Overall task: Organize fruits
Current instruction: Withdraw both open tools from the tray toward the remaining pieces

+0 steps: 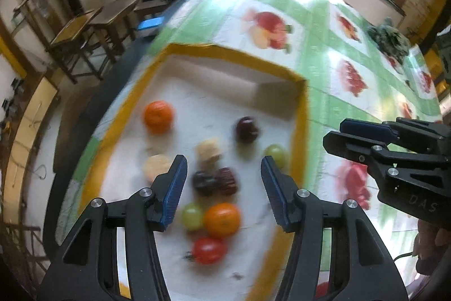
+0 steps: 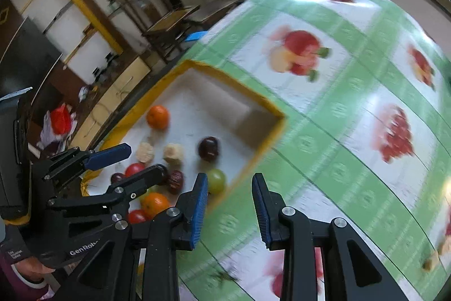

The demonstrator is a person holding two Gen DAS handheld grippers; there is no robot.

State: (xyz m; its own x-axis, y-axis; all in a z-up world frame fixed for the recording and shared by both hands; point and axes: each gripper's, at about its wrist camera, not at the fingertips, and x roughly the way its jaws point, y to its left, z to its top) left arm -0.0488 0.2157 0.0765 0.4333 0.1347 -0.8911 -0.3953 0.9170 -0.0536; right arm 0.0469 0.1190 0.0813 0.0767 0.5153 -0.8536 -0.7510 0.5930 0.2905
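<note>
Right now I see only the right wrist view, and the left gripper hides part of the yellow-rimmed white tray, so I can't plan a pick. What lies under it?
Observer: In the left wrist view, a round dark purple fruit and a wrinkled dark red fruit lie side by side under the open, empty left gripper.
Operator: Is any green fruit hidden there too?
Observer: Yes, a pale green round grape lies right beside the nearer round orange mandarin.
Operator: Is anything outside the tray?
Observer: A dark green leafy bunch sits far right on the green-and-white fruit-print tablecloth.
</note>
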